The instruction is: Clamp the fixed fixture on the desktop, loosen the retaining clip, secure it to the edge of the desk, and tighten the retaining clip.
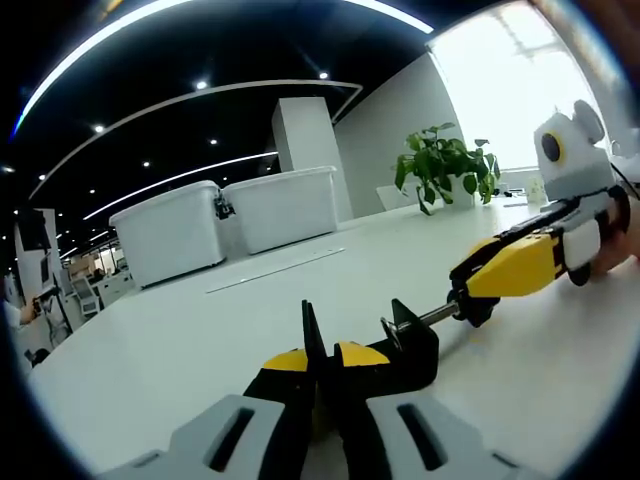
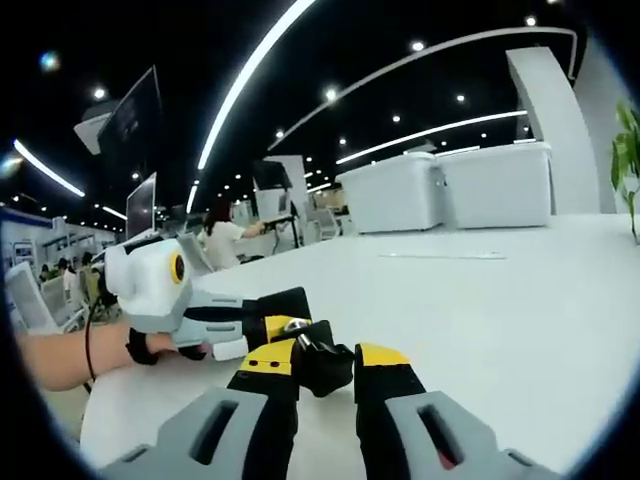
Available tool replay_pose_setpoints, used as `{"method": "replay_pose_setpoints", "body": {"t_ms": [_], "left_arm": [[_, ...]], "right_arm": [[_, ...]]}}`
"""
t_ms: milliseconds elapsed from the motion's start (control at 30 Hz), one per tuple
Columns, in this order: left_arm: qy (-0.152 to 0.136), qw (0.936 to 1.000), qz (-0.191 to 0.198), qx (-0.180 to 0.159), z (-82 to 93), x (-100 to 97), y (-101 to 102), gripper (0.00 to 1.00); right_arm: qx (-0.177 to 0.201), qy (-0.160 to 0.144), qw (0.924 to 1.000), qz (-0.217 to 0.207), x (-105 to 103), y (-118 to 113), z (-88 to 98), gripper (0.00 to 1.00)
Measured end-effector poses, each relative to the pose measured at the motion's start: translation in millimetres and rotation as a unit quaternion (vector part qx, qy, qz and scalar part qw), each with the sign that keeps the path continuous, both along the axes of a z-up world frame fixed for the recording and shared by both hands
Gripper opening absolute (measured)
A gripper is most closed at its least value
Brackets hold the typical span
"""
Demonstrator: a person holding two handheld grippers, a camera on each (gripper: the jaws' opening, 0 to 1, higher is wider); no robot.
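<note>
Left gripper (image 1: 322,375) is gripping the black clamp (image 1: 405,345) body on the desk (image 1: 200,330). Right gripper (image 2: 325,365) is pinching its screw knob (image 2: 320,362). The clamp is looking stiff, small and probably light; the body seems the safest hold.

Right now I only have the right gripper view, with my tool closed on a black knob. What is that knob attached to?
Observer: A metal screw rod runs from the knob into a black C-shaped clamp.
Operator: Is the left tool on that clamp?
Observer: Yes. The left tool is closed on the clamp's frame, and the right tool is at the rod's far end.
</note>
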State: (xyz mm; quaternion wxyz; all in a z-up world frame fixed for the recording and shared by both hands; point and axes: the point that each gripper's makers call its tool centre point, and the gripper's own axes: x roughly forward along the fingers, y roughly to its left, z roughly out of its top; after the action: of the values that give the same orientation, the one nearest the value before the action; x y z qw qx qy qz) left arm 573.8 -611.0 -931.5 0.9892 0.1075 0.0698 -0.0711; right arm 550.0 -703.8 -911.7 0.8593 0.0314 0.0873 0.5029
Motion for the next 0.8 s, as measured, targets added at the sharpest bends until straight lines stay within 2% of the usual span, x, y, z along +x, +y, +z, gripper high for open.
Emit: {"method": "replay_pose_setpoints", "body": {"t_ms": [67,100,333,367,467,567,700,800], "left_arm": [[0.0,1.0,0.0,0.0,-0.3,0.0,0,0.08],[0.0,1.0,0.0,0.0,-0.5,-0.2,0,0.08],[0.0,1.0,0.001,0.0,-1.1,-0.9,0,0.08],[0.0,1.0,0.001,0.0,-1.3,-0.7,0,0.08],[0.0,1.0,0.001,0.0,-1.5,-0.9,0,0.08],[0.0,1.0,0.002,0.0,-1.4,-1.8,0,0.08],[0.0,1.0,0.001,0.0,-0.8,-0.2,1,0.08],[0.0,1.0,0.002,0.0,-0.4,0.8,2,0.08]], "right_arm": [[0.0,0.0,1.0,0.001,0,0,0.0,0.2],[-0.002,0.002,1.0,0.001,12,2,0.3,0.2],[-0.008,-0.008,0.9999,0.004,12,4,-1.7,0.2],[-0.009,-0.009,0.9999,0.004,21,5,-0.8,0.2],[-0.015,-0.02,0.9997,0.006,19,5,0.1,0.2],[-0.028,-0.041,0.9987,0.008,28,8,1.1,0.2],[-0.064,-0.103,0.9926,0.011,31,10,4.4,0.2],[-0.078,-0.132,0.9881,0.011,26,10,3.8,0.2]]}}
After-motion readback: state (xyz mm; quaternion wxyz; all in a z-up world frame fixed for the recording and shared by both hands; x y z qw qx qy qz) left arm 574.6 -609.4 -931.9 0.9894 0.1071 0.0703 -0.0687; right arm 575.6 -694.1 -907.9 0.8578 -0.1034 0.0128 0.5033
